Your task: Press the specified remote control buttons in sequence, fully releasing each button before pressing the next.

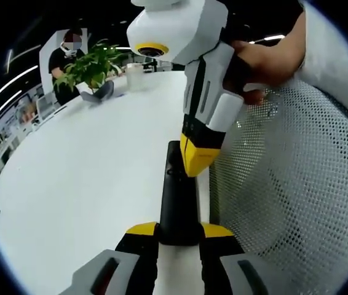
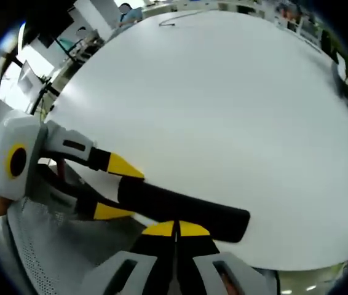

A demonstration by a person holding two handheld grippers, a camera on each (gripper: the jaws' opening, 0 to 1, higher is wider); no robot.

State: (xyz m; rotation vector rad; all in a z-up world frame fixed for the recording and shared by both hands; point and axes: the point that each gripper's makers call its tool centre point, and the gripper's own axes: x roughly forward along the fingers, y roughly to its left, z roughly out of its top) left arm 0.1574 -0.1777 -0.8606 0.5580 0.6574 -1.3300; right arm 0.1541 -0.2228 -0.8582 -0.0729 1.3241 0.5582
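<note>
1. The long black plastic remote control (image 1: pixel 177 196) is held out over the edge of the broad white desk (image 1: pixel 82 178), one end clamped by the left gripper (image 1: pixel 179 232), seemingly so that its button face stays steady and open to the other tool
2. The left gripper's yellow-tipped jaws are closed to the width of the remote's body, one on each side of its near end, gripping it firmly; in the right gripper view the same jaws show as two yellow tips pinching the remote's far left end
3. The right gripper (image 1: pixel 197 161) comes down from above in a person's hand (image 1: pixel 266 61), its yellow tip meeting the upper face of the remote about midway along, which I judge to be a press on a button, though the button itself is hidden
4. The right gripper's jaws (image 2: pixel 175 229) are drawn together with no gap between the tips and nothing held, a sensible way to make one blunt pressing point; they sit against the remote's edge
5. To the right lies white perforated mesh fabric (image 1: pixel 291 184), probably a chair back, beside the desk edge
</note>
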